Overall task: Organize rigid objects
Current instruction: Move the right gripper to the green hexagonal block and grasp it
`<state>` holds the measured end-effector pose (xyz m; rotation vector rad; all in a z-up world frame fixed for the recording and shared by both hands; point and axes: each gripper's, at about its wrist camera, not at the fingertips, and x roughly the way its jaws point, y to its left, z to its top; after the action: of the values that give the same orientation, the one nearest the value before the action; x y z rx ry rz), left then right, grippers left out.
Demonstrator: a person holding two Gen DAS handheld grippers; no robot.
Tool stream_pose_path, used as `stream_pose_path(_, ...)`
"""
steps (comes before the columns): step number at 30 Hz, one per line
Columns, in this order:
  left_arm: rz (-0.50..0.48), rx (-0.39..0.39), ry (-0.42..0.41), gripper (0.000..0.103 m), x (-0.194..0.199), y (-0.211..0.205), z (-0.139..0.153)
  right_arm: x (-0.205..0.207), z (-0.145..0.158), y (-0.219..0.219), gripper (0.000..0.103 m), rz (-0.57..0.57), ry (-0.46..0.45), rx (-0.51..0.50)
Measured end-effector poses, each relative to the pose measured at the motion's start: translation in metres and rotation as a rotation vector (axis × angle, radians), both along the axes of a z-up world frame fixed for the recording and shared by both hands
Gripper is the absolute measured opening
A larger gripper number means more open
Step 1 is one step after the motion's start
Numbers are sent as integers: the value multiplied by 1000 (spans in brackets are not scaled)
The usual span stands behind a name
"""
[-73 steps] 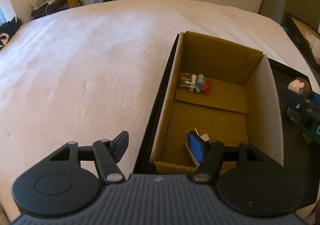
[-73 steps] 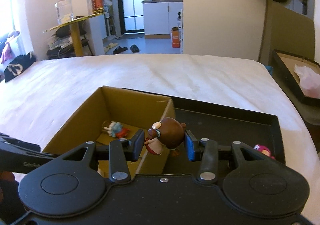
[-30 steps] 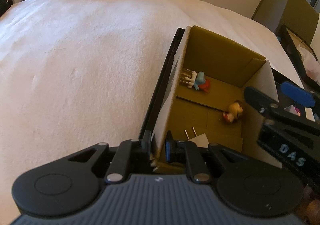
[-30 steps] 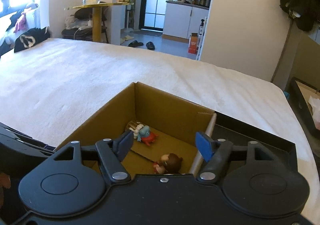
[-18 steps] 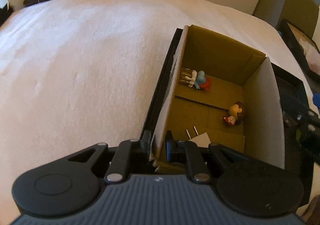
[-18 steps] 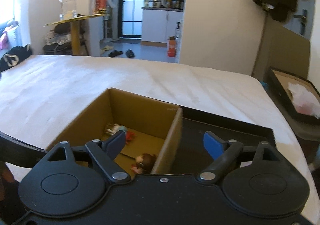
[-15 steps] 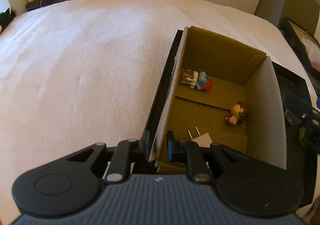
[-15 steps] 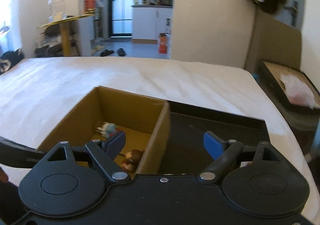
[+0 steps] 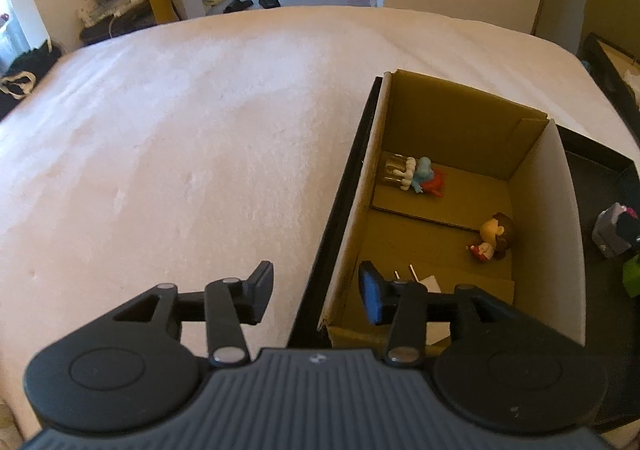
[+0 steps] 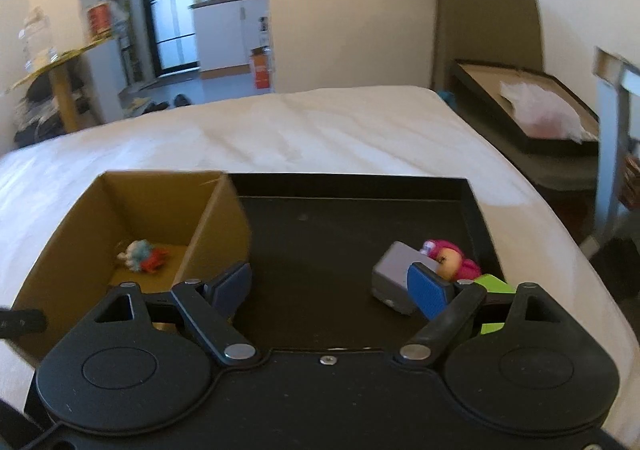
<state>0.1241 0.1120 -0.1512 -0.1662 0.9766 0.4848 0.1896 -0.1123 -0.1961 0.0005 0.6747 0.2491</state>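
An open cardboard box (image 9: 560,210) stands in the left part of a black tray (image 10: 360,250) on the bed. In it lie a brown-haired figurine (image 9: 494,236), a blue-and-red figurine (image 9: 424,174) and a white charger plug (image 9: 424,282). My left gripper (image 9: 316,296) is open and empty, its jaws on either side of the box's near left corner. My right gripper (image 10: 332,290) is open and empty over the tray floor. A grey block (image 10: 394,278), a pink figurine (image 10: 452,260) and a green piece (image 10: 494,286) lie at the tray's right.
The white bed cover (image 9: 180,150) stretches to the left and behind. Another black tray (image 10: 528,106) with a plastic bag stands beyond the bed's right edge. The box and first figurine also show in the right wrist view (image 10: 140,254).
My left gripper has opened and let go of the box's left wall. My right gripper, open after dropping the brown-haired figurine into the box, has swung right over the tray.
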Motion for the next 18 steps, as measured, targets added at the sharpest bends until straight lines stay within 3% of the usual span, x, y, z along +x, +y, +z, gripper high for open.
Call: stream_pose_path(18, -31, 180, 59, 51, 7, -27, 3, 28, -33, -56, 84, -280, 96, -16)
